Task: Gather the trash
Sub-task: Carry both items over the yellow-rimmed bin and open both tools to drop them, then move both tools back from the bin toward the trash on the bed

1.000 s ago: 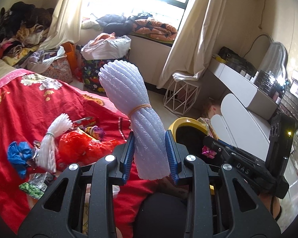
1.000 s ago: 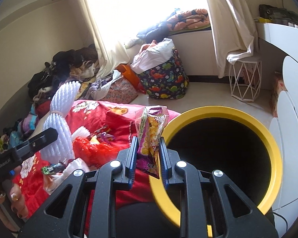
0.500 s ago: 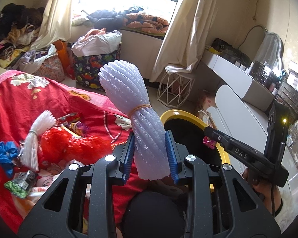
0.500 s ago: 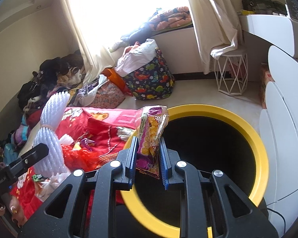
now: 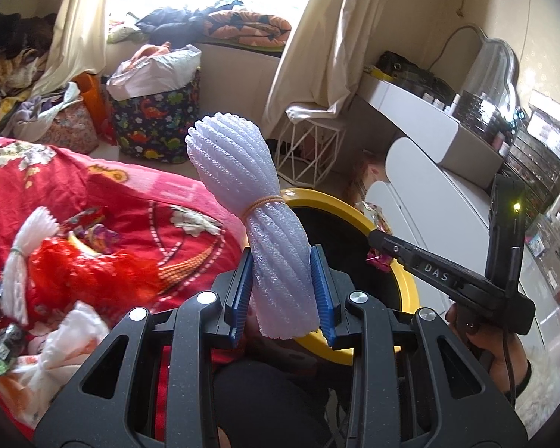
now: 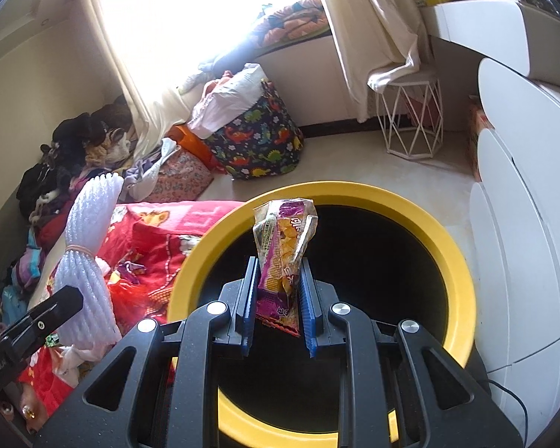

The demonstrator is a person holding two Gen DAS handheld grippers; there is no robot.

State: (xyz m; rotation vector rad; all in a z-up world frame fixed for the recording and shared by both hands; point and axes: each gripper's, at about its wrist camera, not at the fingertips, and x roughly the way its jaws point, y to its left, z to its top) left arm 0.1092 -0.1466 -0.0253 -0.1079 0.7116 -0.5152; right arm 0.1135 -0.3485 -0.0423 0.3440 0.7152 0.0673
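hand-held gripper [image 6: 278, 300] over bin rim [image 6: 354, 192] (wrapper [image 6: 282, 257])

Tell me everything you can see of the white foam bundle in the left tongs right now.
The white ribbed foam-net bundle looks soft and spongy, its strands twisted lengthwise and cinched near the middle by a tan rubber band. Above the band it flares into a fanned top; below it narrows to a blunt end. It stands roughly upright, leaning slightly left, clamped at its lower half between the blue pads of the left tongs. It hangs beside the round yellow-rimmed black bin, not yet over the opening.
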